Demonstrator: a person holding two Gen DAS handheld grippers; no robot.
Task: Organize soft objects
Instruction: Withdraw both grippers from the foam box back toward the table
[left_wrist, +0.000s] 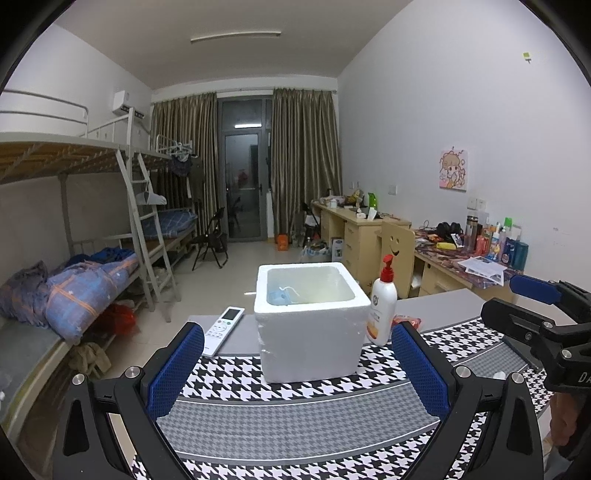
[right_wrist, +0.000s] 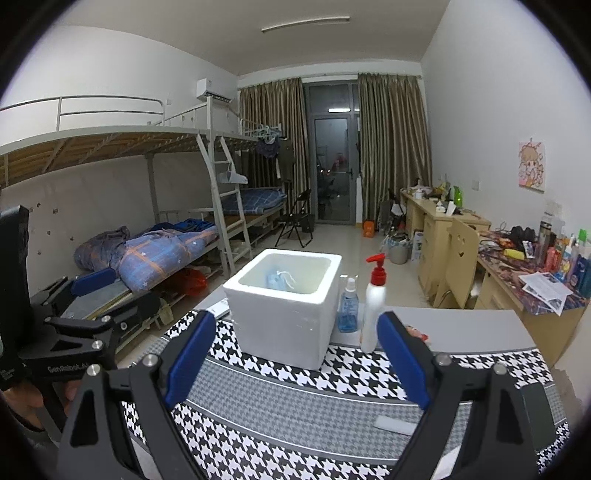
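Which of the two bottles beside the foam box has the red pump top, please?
The taller white bottle has the red pump; the smaller blue spray bottle, standing between it and the foam box, has a clear cap.

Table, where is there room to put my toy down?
The checked mat is bare between the foam box and both open claws. The grey tabletop right of the pump bottle is free. Beside the box it is crowded with bottles.
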